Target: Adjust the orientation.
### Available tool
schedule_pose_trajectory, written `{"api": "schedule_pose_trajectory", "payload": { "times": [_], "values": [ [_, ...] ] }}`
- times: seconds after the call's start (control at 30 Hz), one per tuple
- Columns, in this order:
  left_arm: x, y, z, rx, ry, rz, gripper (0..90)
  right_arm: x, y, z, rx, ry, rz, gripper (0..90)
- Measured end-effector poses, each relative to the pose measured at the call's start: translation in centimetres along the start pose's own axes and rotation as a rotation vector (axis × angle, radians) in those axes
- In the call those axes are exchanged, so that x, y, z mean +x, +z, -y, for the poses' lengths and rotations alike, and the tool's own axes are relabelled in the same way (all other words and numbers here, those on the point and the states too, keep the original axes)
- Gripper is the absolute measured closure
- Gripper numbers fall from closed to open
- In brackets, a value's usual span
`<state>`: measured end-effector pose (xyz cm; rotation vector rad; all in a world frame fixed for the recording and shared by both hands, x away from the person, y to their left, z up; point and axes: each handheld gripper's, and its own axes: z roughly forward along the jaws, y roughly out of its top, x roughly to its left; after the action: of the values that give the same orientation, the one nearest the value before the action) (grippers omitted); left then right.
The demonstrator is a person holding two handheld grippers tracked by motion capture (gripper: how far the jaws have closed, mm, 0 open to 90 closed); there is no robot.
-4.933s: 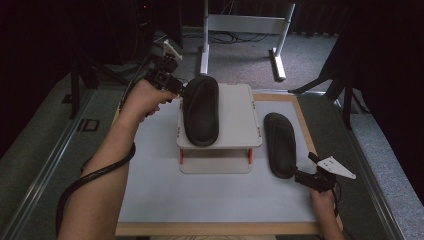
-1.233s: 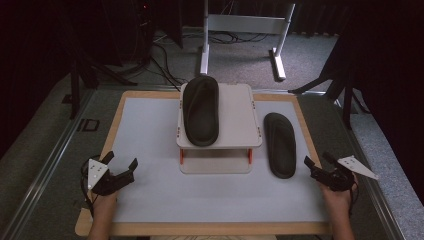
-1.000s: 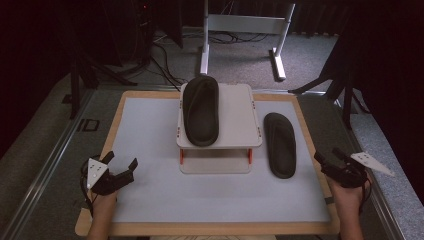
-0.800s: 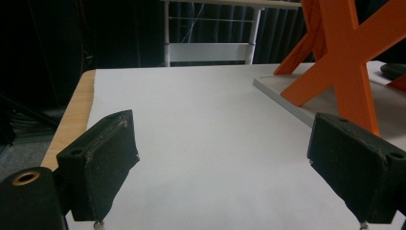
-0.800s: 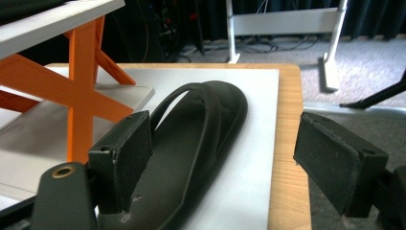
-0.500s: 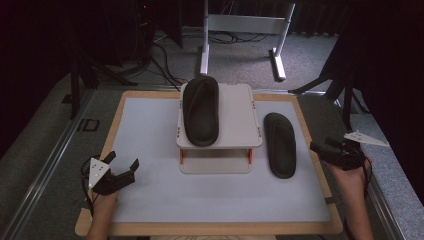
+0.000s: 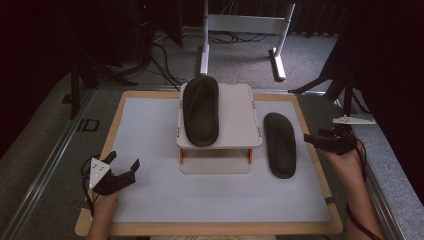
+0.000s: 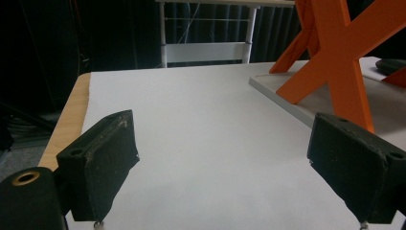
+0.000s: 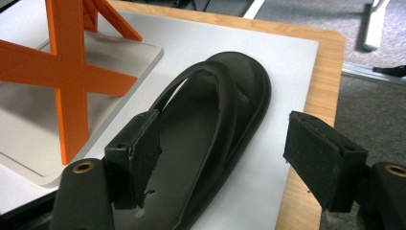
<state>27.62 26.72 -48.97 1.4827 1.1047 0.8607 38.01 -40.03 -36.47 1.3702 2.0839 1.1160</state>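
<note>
High view: the right gripper hangs off the right edge of the tabletop, just right of the black sandal that lies flat on the white sheet beside the small stand. Its jaws have just been closing a little, yet they are parted and hold nothing. In the right gripper view the sandal lies ahead of and below the 2 black pads, with the orange legs of the stand to the left. A second black sandal rests on the stand's top platform, toward its left side. The left gripper sits low at the near left corner of the tabletop, its jaws wide apart and empty; in the left gripper view bare white sheet lies between its pads.
</note>
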Motion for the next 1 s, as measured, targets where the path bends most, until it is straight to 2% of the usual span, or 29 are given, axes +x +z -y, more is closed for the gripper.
{"api": "schedule_pose_trajectory", "payload": {
  "times": [0.43, 0.63, 0.77, 1.0],
  "values": [
    [0.0, 0.0, 0.0, 0.002, 0.001, 0.011, 9.3, -0.7, 3.1, -2.7, 0.152, -0.052, -0.026, 28.8],
    [-0.1, 0.1, 0.0, 0.007, 0.012, 0.01, 9.3, -0.4, 5.2, -3.4, 0.25, -0.096, -0.033, 28.9],
    [-0.2, 0.1, 0.0, 0.005, 0.016, 0.011, 9.4, -0.4, 6.5, -3.8, 0.31, -0.109, -0.056, 31.9],
    [-0.2, 0.1, 0.0, 0.005, 0.013, 0.015, 9.4, -0.7, 8.4, -4.2, 0.388, -0.102, -0.065, 33.4]
  ]
}}
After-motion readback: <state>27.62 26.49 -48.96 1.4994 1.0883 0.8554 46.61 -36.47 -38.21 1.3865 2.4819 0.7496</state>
